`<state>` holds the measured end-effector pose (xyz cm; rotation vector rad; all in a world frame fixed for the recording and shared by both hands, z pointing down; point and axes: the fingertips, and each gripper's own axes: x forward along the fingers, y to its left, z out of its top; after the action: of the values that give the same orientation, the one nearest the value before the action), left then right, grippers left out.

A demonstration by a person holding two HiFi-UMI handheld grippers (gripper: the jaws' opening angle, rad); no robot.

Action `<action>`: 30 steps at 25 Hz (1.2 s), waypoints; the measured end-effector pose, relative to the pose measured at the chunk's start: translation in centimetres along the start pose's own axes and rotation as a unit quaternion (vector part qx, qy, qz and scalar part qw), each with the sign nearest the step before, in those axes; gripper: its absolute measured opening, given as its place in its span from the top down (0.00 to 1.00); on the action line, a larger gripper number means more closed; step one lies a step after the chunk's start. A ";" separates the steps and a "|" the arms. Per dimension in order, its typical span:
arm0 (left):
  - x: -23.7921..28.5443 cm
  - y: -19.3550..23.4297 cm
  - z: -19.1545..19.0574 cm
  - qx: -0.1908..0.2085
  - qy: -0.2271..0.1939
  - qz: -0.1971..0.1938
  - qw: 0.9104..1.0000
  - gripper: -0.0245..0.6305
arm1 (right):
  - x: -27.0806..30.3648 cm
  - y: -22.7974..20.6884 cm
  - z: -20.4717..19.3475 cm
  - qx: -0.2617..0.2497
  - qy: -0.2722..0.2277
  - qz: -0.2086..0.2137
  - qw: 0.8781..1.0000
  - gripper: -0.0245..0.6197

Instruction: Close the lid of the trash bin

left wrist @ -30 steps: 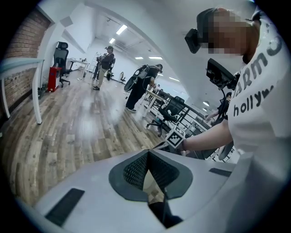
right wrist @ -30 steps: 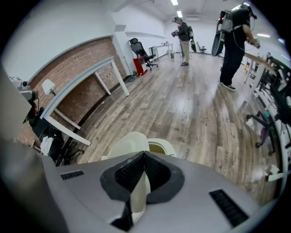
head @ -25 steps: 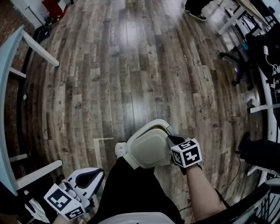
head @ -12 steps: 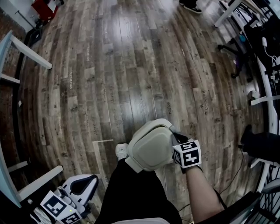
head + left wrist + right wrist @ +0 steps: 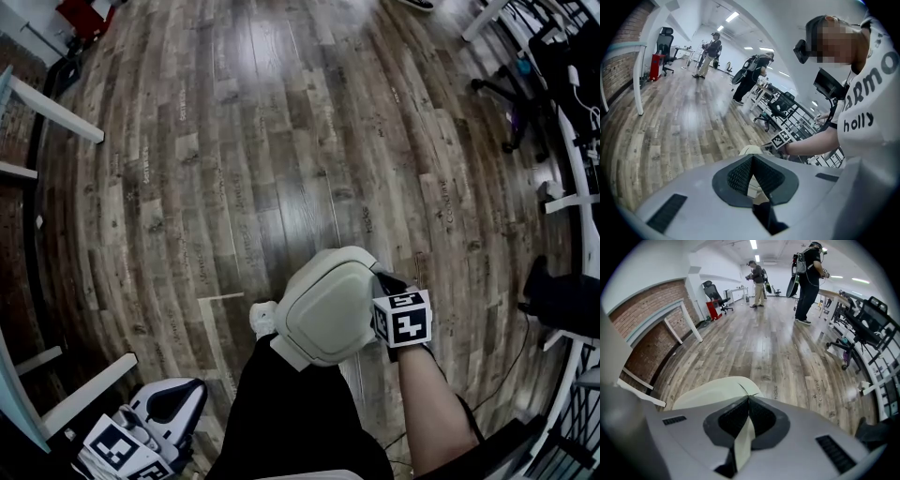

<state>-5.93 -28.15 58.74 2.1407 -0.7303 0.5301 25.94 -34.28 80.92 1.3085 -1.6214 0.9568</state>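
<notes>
Right gripper has its jaws clamped on the edge of the cream lid, which lies tilted over the bin on the wood floor, just ahead of the person's leg. Left gripper hangs low and well apart, jaws together on nothing

Worn wooden plank floor carries the cream trash bin. A white shoe stands touching the bin's left side; a white bench leg is planted well apart, up-left of the bin.
</notes>
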 end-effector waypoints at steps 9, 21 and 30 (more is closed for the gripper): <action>1.9 0.4 0.8 -0.002 0.013 -0.011 1.000 0.96 | 2.2 -0.5 -0.8 0.019 0.016 -0.013 1.000 0.95; 2.8 0.2 2.0 -0.007 0.008 -0.015 1.000 0.96 | 3.1 -0.5 -1.0 -0.002 0.021 0.000 1.000 0.95; 1.9 -1.6 3.2 0.015 -0.006 -0.008 1.000 0.96 | 1.9 -0.9 -1.0 0.025 0.030 0.002 0.999 0.95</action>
<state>-3.08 -30.50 57.04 2.1774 -0.7154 0.5230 26.71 -34.21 83.07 1.2990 -1.5648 1.0354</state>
